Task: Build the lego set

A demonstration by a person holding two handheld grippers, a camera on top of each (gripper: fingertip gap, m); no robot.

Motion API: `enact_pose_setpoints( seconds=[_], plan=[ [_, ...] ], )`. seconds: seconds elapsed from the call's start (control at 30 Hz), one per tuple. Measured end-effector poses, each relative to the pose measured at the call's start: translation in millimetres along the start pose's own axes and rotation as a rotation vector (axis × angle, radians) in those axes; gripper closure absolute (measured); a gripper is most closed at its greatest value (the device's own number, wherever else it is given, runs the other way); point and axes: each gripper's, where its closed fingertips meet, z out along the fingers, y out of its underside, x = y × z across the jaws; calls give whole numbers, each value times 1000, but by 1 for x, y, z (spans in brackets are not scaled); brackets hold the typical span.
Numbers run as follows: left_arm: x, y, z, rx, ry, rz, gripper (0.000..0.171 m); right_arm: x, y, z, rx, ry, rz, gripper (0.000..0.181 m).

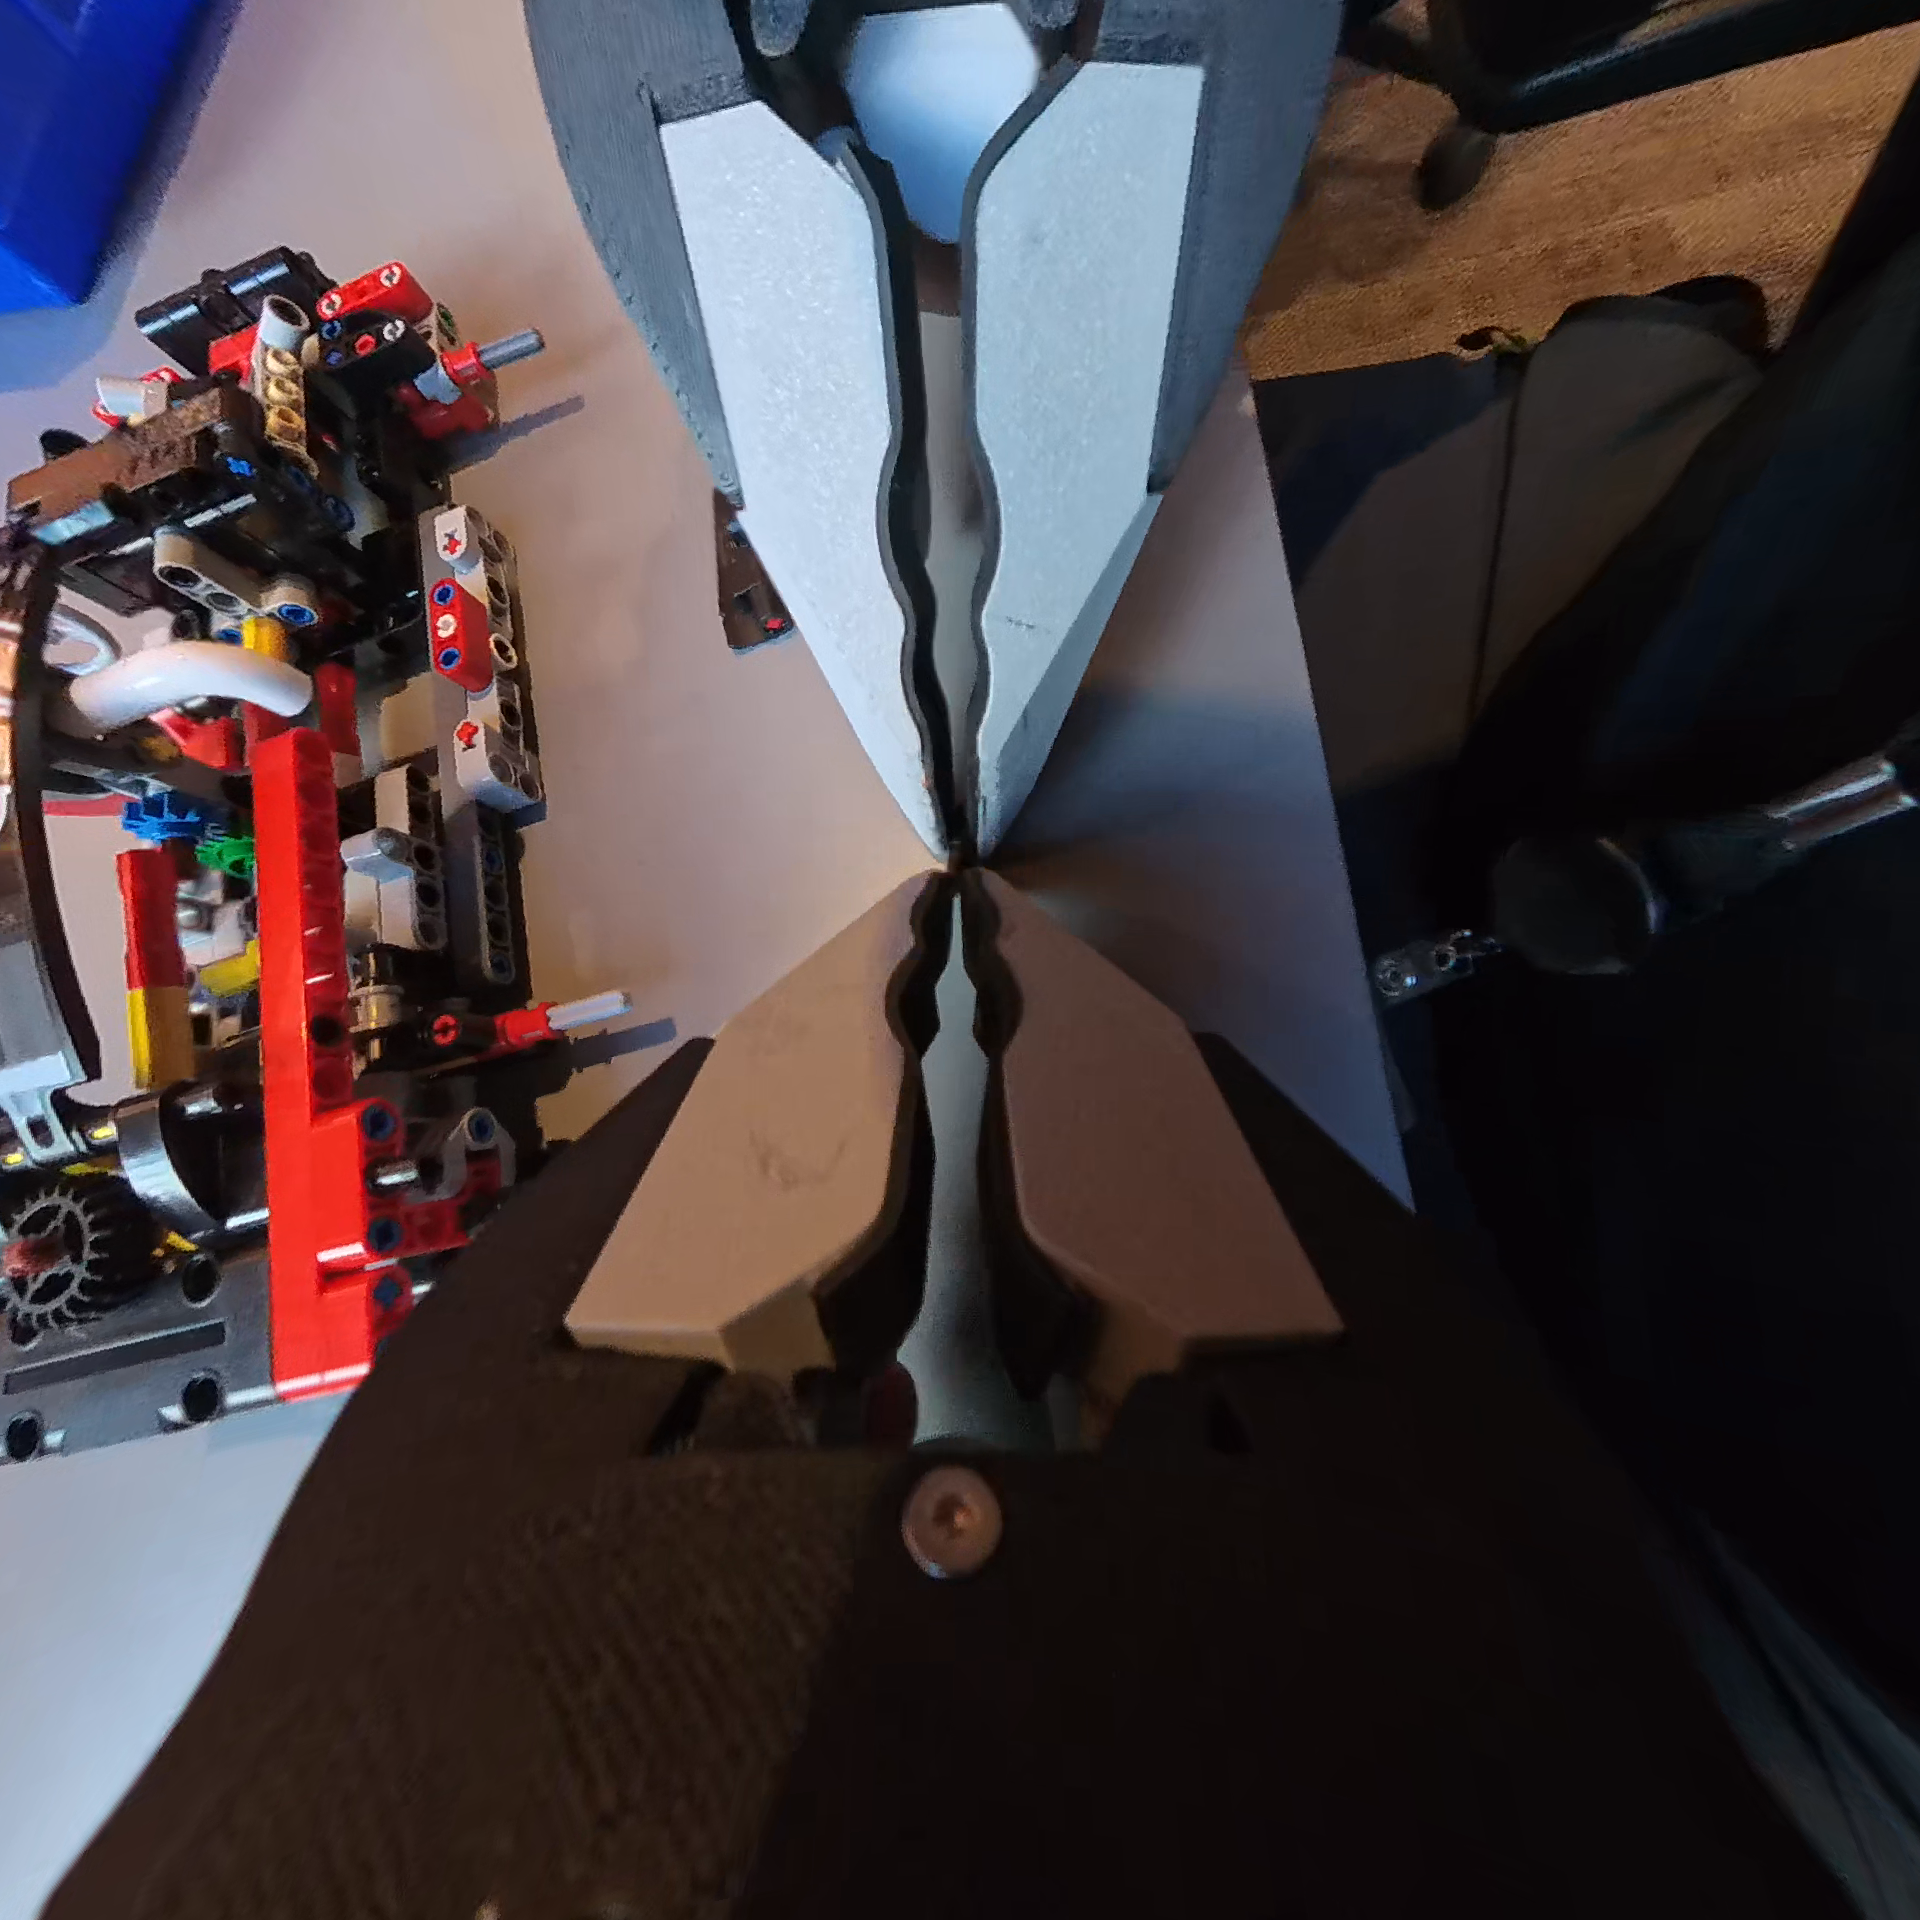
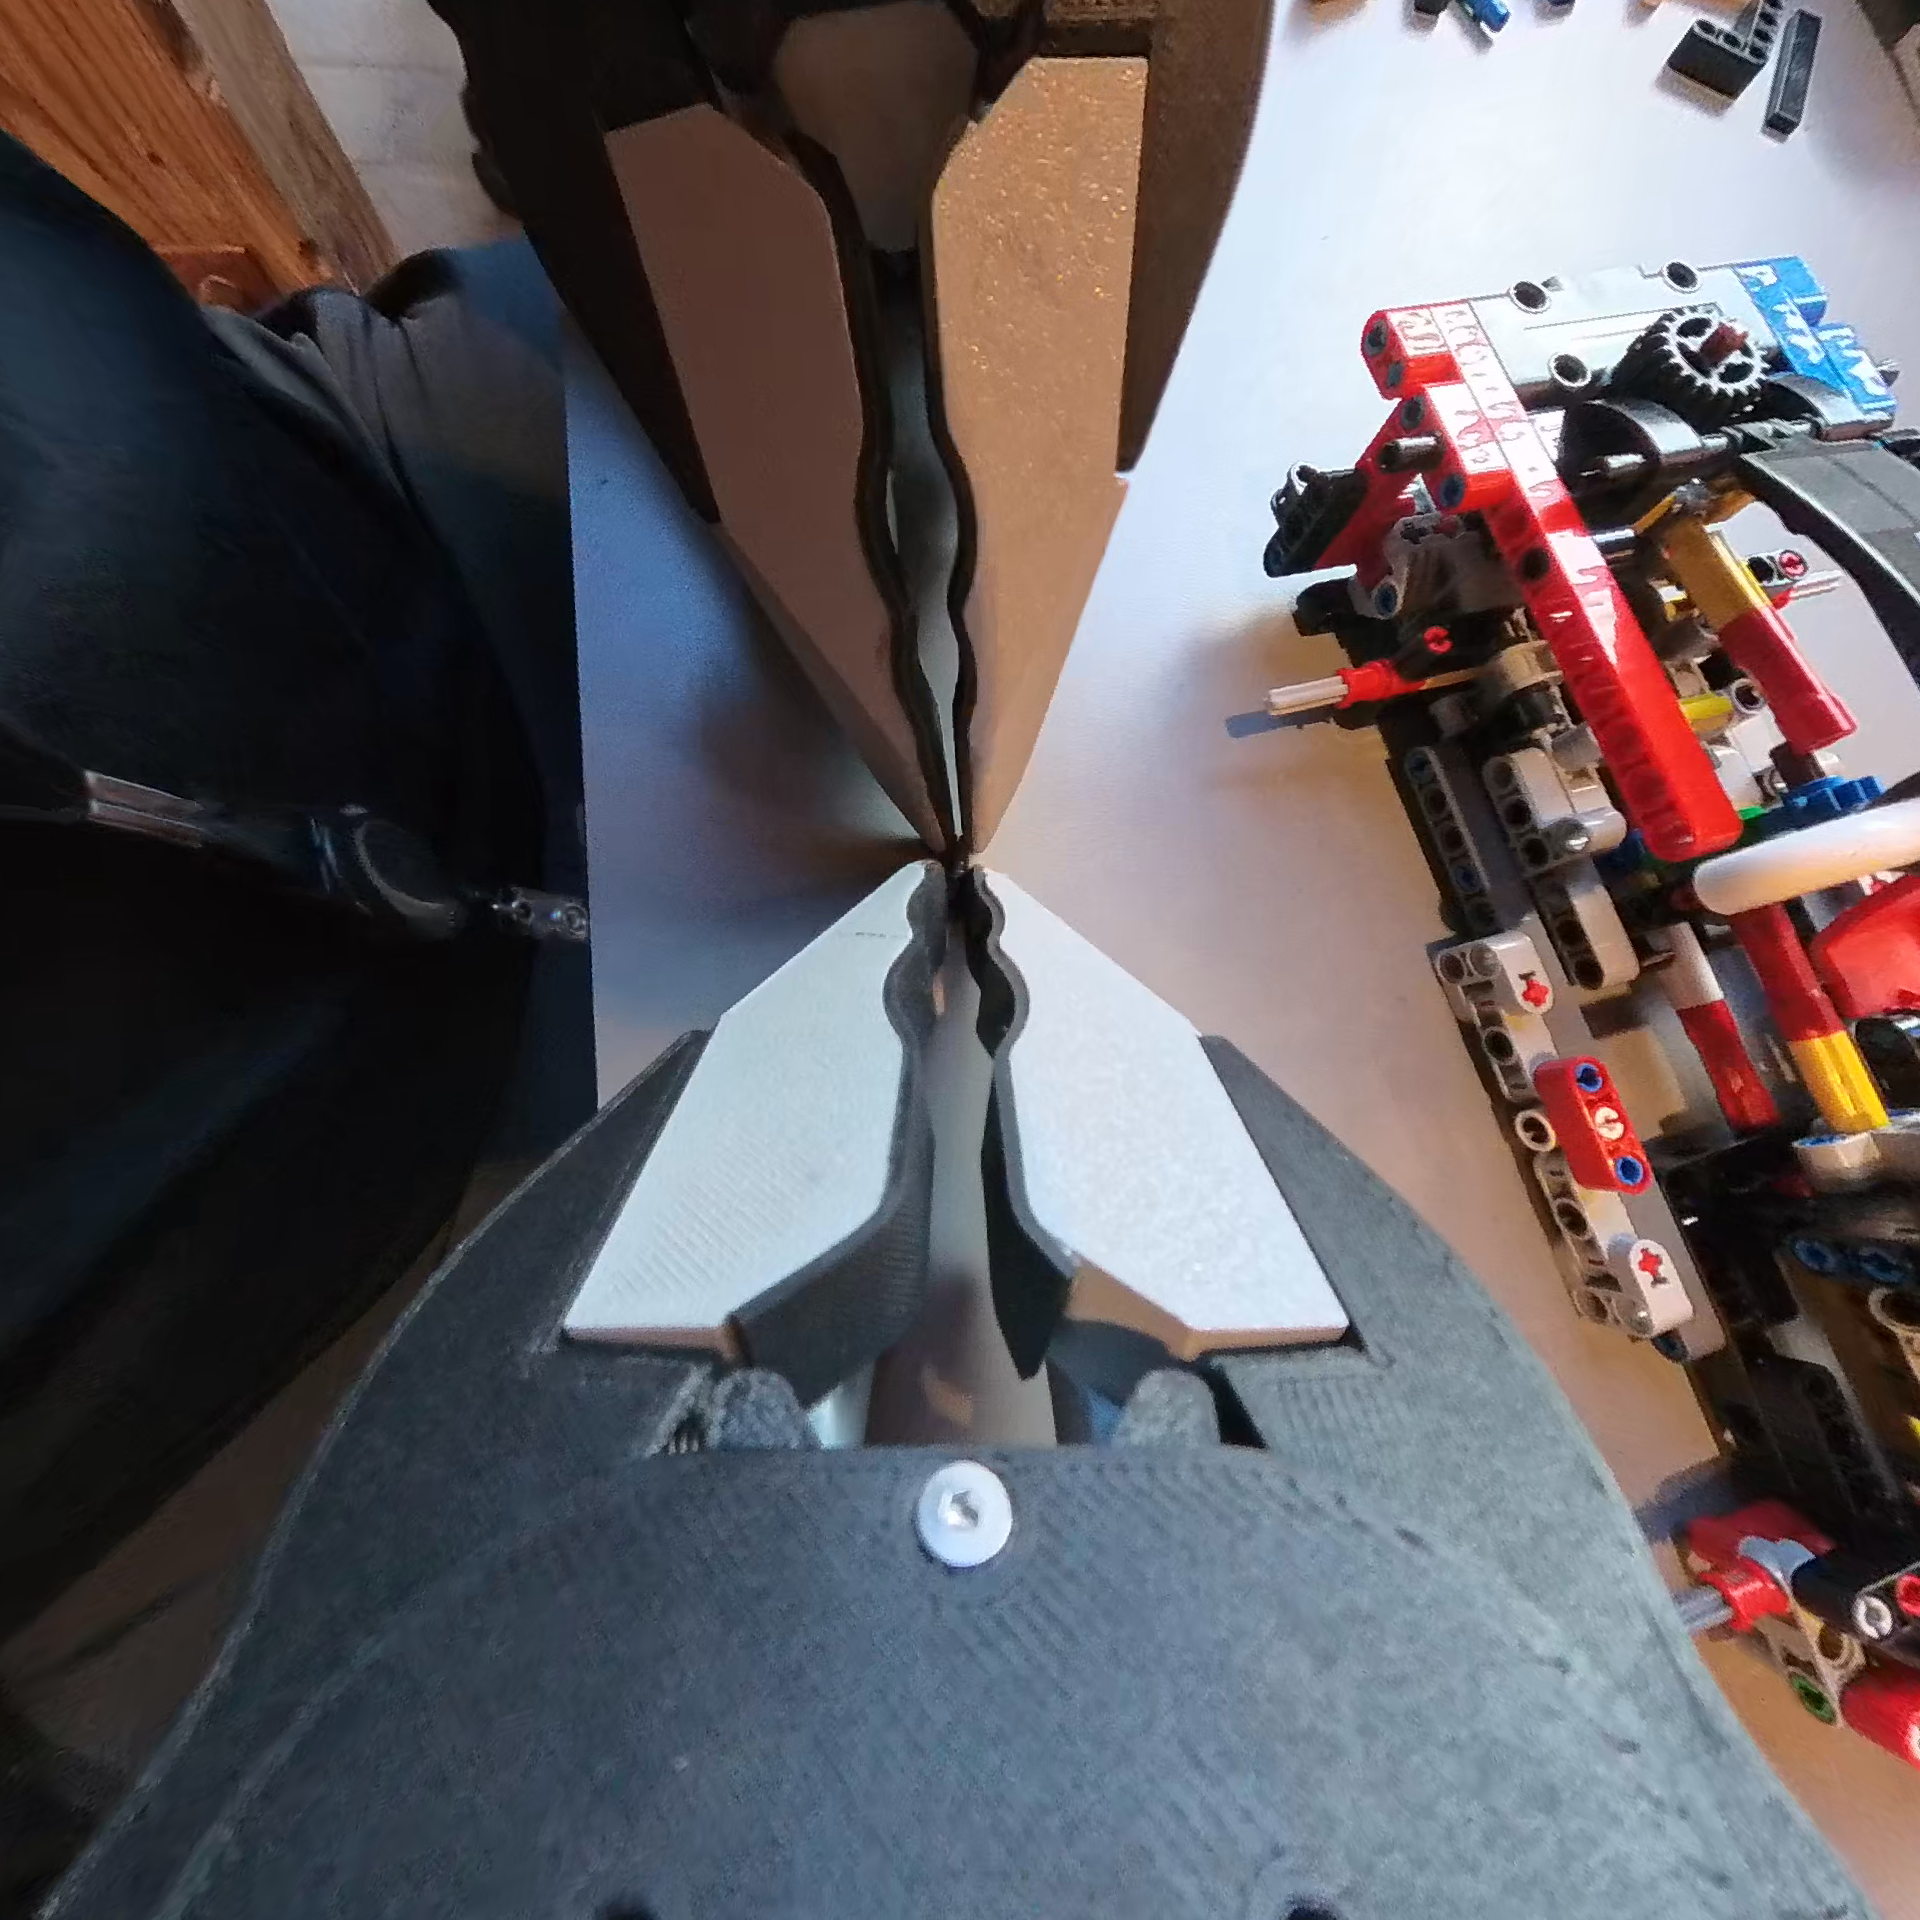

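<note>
A partly built Lego Technic vehicle [image 1: 312, 831] with red beams, grey beams and a black gear lies on the white table [image 1: 665, 748]; it also shows in the right wrist view [image 2: 1610, 779]. My left gripper [image 1: 956, 883] is shut, with no piece visible between its tips. My right gripper [image 2: 961, 883] is shut too. The two grippers meet tip to tip near the table's edge, each entering the other's view from the top: the right gripper [image 1: 961, 836] and the left gripper [image 2: 951, 842]. Both are beside the model and clear of it.
A small dark Lego piece [image 1: 750, 582] lies half hidden behind the right gripper. A blue bin [image 1: 83, 135] stands at the far corner. Loose dark pieces [image 2: 1745, 52] and a small red and grey subassembly [image 2: 1818, 1621] lie on the table. A chair and dark clothing sit beyond the edge. Both grippers' tips are close together, under 4 cm apart.
</note>
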Motion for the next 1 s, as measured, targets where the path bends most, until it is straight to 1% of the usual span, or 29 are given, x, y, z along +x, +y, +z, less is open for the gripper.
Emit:
enact_pose_setpoints(
  seconds=[0.03,0.27,0.8,0.9,1.0],
  plan=[
    [0,0,0,0,-12,11,171,0,0,0,1,0,-6,180],
    [0,0,0,-3,-15,0,171,0,0,0,8,-15,-18,180],
    [1,0,0,-2,-23,5,171,0,0,0,7,7,-30,180],
    [-2,-1,1,1,-68,26,171,2,1,-1,5,12,-16,181],
    [1,-1,-1,19,49,-77,171,-1,-2,0,9,-4,4,180]
  ],
)
